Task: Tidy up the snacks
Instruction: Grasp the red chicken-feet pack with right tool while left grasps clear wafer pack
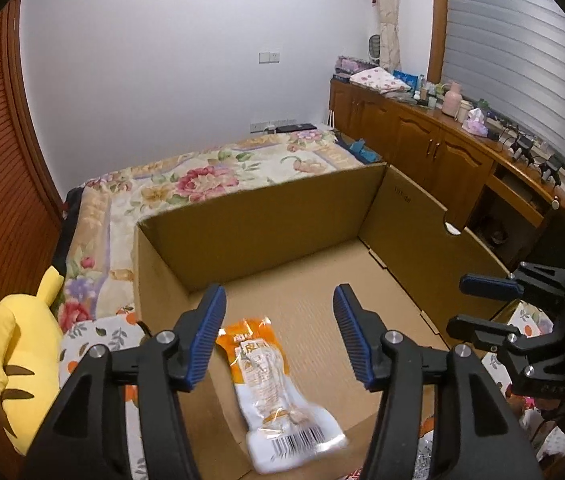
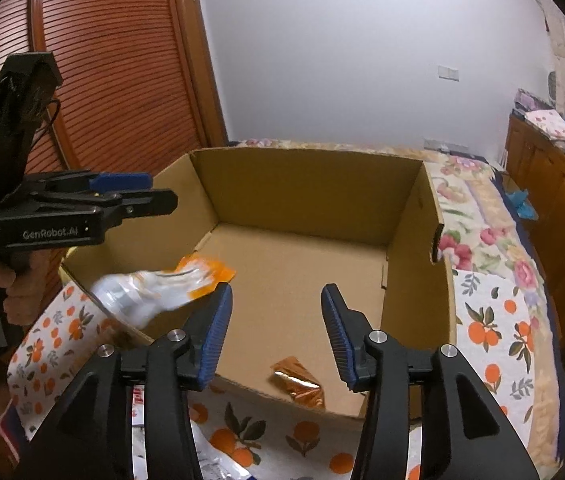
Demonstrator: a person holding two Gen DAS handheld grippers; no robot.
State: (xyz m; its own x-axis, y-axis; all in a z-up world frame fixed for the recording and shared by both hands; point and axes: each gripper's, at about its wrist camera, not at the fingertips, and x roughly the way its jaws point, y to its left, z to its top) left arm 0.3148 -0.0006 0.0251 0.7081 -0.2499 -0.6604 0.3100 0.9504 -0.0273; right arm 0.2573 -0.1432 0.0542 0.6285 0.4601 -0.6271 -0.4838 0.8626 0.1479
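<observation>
Seemingly blurred — orange-and-white snack packet, barcoded end.

Home bedroom: bed, wooden cabinets.

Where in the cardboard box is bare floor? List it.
The open brown cardboard box is bare along its far wall and middle. Taken: near-left, the orange-and-white snack packet; near edge, the small orange foil wrapper.
</observation>
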